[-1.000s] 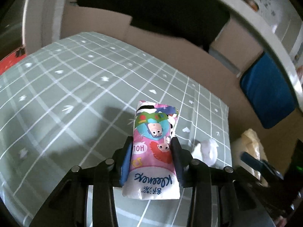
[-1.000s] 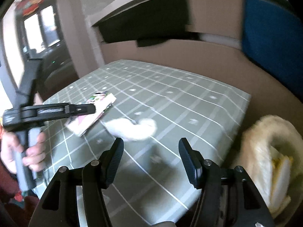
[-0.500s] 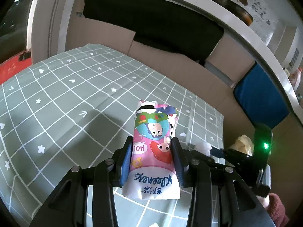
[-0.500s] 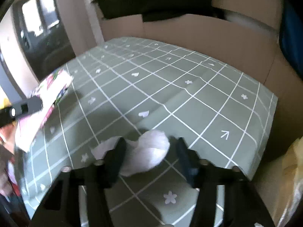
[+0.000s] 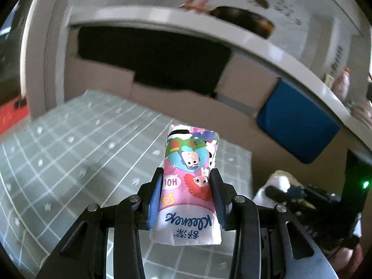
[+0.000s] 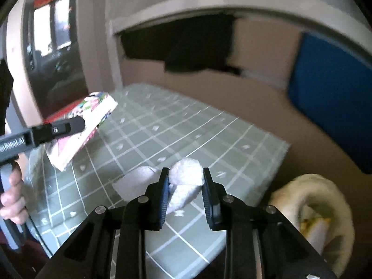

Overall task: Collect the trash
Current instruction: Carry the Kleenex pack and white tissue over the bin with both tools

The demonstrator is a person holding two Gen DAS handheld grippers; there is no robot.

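While pinched sideways, tissue pack point(image 5: 189, 186) reads "Kleenex", upside down

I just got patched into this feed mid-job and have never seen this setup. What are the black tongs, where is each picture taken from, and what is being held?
There is no robot arm: a person carries one pair of hand-held tongs in each hand, and each has a fisheye camera looking forward along its two fingers. One picture is the left wrist view, the other the right.

The left tongs are shut on a colourful Kleenex tissue pack, lifted above the green checked tablecloth. The right tongs are shut on a crumpled white tissue; part of it trails onto the cloth. Beside the table's right edge sits a cream-lined bin with scraps inside, likely the trash destination.
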